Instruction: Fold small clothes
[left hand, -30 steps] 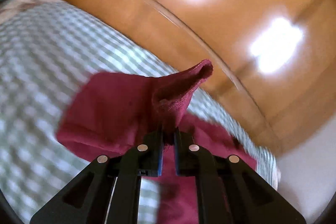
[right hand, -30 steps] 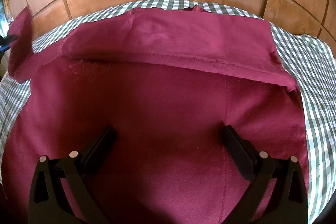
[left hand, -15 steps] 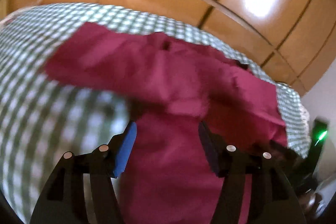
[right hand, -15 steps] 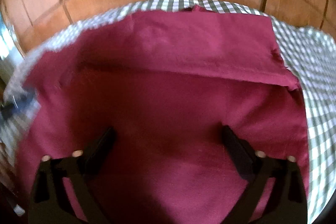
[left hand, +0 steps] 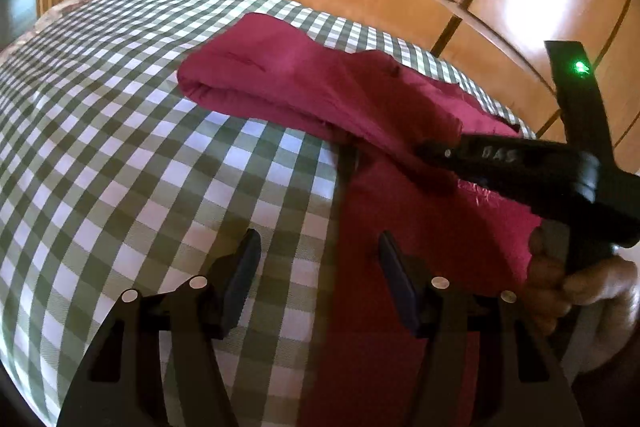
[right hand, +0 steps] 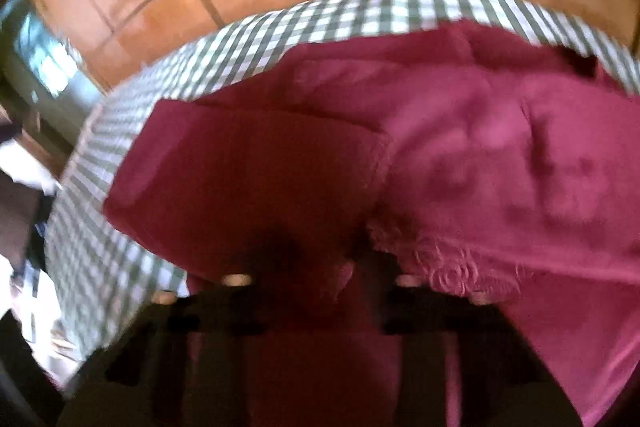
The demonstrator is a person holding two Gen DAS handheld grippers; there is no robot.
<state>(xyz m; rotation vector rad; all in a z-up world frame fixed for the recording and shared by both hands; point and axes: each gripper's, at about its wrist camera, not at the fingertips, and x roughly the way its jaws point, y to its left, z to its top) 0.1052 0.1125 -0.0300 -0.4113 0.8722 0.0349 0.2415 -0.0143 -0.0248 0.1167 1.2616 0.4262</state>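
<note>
Since earlier, left gripper (left hand: 320, 267) has let go, jaws apart over the desk (left hand: 120, 147). Right gripper (right hand: 320, 279) jaws clamp the red garment's (left hand: 320, 87) near edge. Risk: a weak pinch drops the fold.

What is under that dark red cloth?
Under the dark red cloth lies a green-and-white checked tablecloth, which spreads out around it. Whatever the tablecloth rests on is covered.

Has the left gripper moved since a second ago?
Yes. The left gripper let go of the dark red cloth and drew back; it now hangs open over the green-and-white checked tablecloth.
</note>
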